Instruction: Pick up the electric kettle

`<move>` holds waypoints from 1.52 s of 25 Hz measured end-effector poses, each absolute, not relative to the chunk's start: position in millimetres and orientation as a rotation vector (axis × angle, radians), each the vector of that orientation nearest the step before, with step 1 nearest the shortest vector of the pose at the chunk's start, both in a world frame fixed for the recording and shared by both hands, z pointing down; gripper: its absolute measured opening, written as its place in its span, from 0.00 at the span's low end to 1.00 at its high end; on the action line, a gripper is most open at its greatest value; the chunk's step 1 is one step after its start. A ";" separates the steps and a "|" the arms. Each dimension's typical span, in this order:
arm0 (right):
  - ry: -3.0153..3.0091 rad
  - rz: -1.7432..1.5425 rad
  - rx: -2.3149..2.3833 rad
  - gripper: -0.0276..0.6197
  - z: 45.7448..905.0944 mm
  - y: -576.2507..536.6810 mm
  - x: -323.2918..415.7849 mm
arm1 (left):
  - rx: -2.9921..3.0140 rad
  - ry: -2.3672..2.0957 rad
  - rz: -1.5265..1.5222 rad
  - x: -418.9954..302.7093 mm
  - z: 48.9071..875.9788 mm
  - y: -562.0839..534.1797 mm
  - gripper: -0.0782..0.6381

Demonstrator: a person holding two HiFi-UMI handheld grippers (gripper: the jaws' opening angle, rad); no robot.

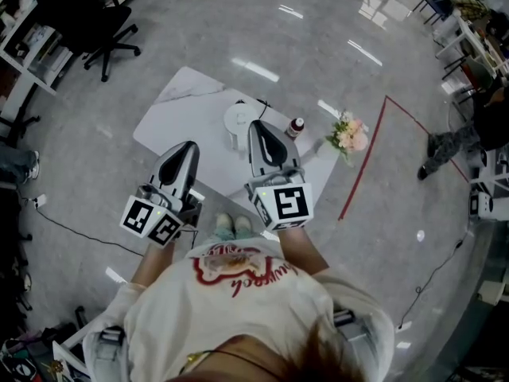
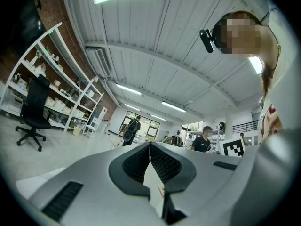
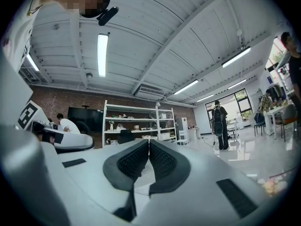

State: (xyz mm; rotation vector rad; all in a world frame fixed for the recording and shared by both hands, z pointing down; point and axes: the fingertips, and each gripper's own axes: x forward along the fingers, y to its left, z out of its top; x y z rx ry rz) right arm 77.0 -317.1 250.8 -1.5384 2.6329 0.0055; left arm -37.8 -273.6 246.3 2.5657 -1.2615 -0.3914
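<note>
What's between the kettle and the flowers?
Head view: a small bottle stands between the kettle and flowers; the nose of the right gripper overlaps that stretch too.

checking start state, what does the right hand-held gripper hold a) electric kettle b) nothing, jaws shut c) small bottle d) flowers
b: the right hand-held gripper has its jaws together on nothing, and the electric kettle stands ungripped on the table.
</note>
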 end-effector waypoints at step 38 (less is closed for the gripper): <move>2.681 -0.258 -1.695 0.07 407.7 -376.0 46.1 | 2.480 -1.170 -0.263 -59.0 401.8 -343.4 0.13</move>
